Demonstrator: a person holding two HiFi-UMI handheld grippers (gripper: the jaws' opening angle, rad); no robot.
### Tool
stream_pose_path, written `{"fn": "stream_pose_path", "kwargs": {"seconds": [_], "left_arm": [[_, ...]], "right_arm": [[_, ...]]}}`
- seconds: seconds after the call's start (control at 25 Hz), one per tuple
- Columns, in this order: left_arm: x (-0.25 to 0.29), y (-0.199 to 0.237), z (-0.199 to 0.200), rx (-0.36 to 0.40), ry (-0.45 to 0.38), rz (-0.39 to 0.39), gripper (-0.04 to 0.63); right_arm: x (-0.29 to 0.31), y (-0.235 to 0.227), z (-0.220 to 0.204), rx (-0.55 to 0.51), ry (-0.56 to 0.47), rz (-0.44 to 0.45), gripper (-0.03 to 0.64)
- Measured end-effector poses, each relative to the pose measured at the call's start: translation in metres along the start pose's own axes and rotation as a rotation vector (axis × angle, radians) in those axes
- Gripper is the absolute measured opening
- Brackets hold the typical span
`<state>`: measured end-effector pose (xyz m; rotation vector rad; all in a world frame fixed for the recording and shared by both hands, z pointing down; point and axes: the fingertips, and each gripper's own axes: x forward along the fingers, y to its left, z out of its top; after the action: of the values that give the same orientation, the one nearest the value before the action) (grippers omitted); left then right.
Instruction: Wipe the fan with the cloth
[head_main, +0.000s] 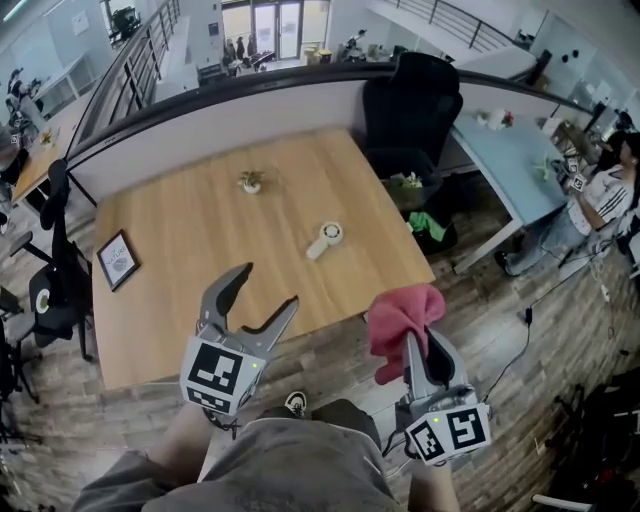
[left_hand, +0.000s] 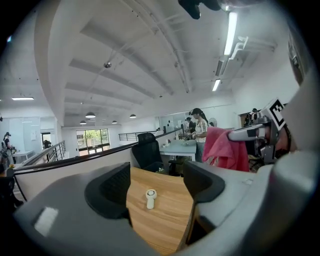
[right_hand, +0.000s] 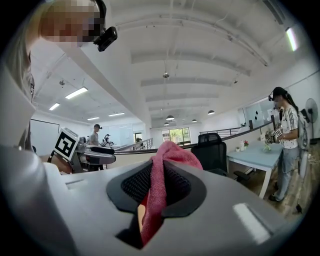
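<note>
Here's the wooden table (head_main: 200, 225) filling the middle of the head view, with a black office chair (head_main: 410, 100) at its far right corner. The left gripper (head_main: 270, 285) hangs over the near edge with its jaws spread wide and nothing between them (its own view frames the distant tabletop in that gap). The right gripper (head_main: 425, 345) sits off the table's near right corner, above the plank floor, with its jaws squeezed onto a pink cloth (head_main: 400, 315). The cloth bunches above the pads, and its pinched part is buried out of sight. Both marker cubes carry black-and-white squares, no words. Near the left edge lies a small framed picture (head_main: 118, 260), its print unreadable. Right of centre lies the white handheld fan (head_main: 325, 240), flat, well apart from both grippers, its blades too small to make out. Farther back there's a tiny potted plant (head_main: 251, 182), blurred.
</note>
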<state>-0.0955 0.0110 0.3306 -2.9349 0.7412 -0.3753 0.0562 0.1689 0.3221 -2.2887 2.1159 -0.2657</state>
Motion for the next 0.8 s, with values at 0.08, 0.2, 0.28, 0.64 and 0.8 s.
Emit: {"fn": "stream_pose_path", "kwargs": {"seconds": [0.08, 0.2, 0.28, 0.64, 0.8], "left_arm": [[0.014, 0.008, -0.005, -0.008, 0.013, 0.002, 0.330], [0.037, 0.015, -0.011, -0.013, 0.032, 0.005, 0.330], [0.053, 0.018, -0.013, -0.017, 0.048, 0.013, 0.330], [0.139, 0.027, -0.014, 0.002, 0.120, 0.090, 0.330], [0.177, 0.026, -0.014, -0.010, 0.156, 0.118, 0.330]], "right_arm": [[0.015, -0.009, -0.003, 0.008, 0.012, 0.000, 0.063], [0.036, -0.028, -0.009, 0.019, 0.029, 0.000, 0.063], [0.051, -0.042, -0.011, 0.026, 0.042, 0.012, 0.063], [0.129, -0.110, -0.005, 0.044, 0.084, 0.132, 0.063], [0.162, -0.140, -0.001, 0.043, 0.107, 0.202, 0.063]]}}
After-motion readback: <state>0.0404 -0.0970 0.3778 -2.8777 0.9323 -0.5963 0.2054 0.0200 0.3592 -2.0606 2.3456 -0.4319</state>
